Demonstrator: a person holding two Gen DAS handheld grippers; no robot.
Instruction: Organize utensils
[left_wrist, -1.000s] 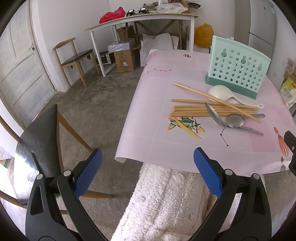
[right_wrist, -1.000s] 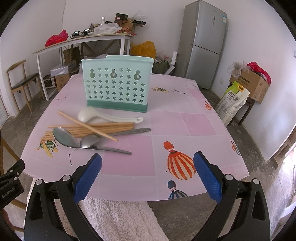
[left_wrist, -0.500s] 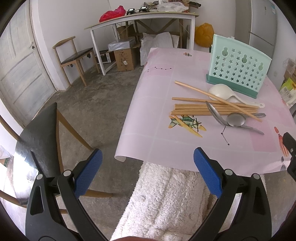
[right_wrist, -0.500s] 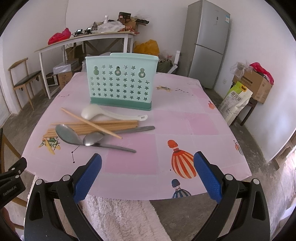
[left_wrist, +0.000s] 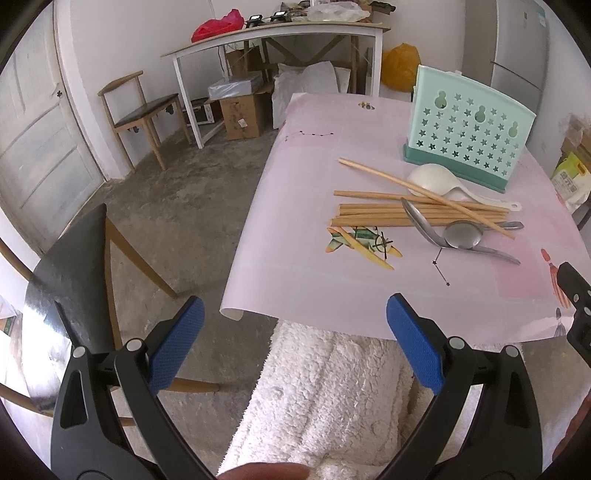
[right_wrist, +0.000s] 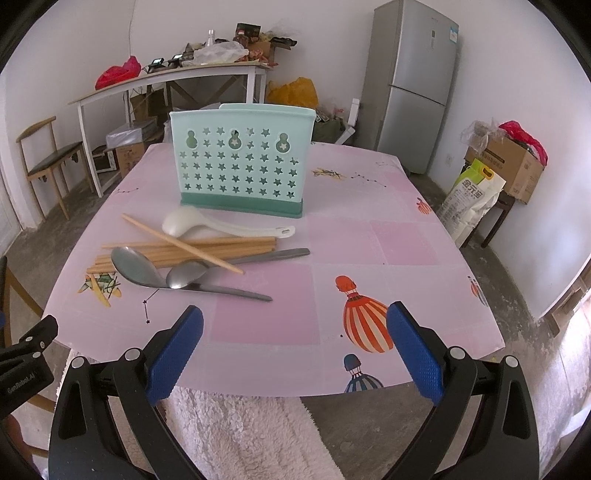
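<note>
Blue-padded and spread wide with nothing between its jaws, the left gripper (left_wrist: 293, 345) hangs off the near edge of the pink counter (left_wrist: 295, 229); wooden chopsticks (left_wrist: 373, 216), two metal spoons (left_wrist: 461, 236) and a white spoon (left_wrist: 430, 179) lie beside the upright mint utensil holder (left_wrist: 469, 127). From the right wrist, the right gripper (right_wrist: 295, 349) also gapes empty over the counter's near edge; the utensils lie just before the holder.

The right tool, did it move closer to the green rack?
Yes. The right tool moved forward over the table: the green rack and spoons look bigger and nearer than before.
</note>
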